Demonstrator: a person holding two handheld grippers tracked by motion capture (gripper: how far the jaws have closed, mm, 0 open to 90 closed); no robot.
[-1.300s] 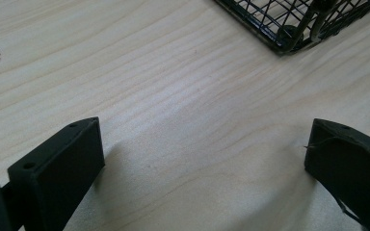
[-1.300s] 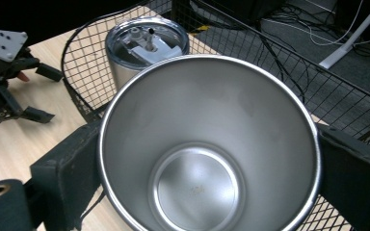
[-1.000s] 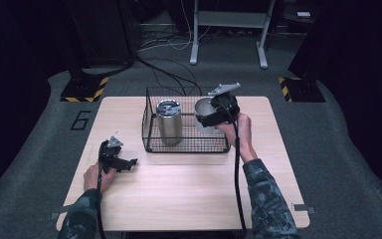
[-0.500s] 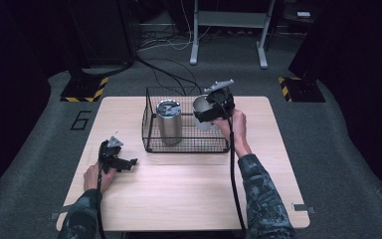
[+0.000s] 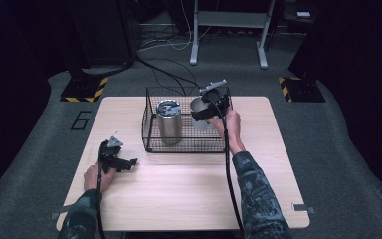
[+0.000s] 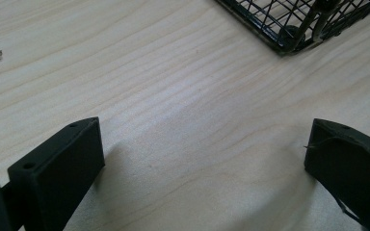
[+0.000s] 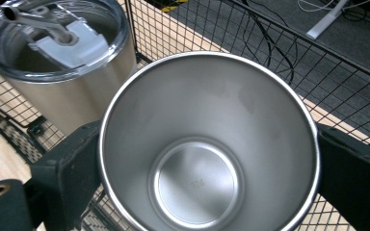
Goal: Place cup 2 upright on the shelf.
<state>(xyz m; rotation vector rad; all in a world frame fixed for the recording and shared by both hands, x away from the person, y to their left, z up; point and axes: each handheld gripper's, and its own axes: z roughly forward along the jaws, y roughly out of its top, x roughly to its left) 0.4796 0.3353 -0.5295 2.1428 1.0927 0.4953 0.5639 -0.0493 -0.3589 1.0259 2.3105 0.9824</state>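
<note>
As clamped: steel cup (image 7: 207,144) in right tongs (image 7: 207,159)

Two steel tumblers (image 5: 169,121) (image 7: 207,144), one wire basket (image 5: 151,142), seemingly nothing else.

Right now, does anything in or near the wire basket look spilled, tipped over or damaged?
Nothing stands out. The lidded tumbler stands upright in the wire basket. The right hand-held gripper holds the open steel cup upright over the basket; the cup is empty and clean. The left hand-held gripper rests open on the table.
</note>
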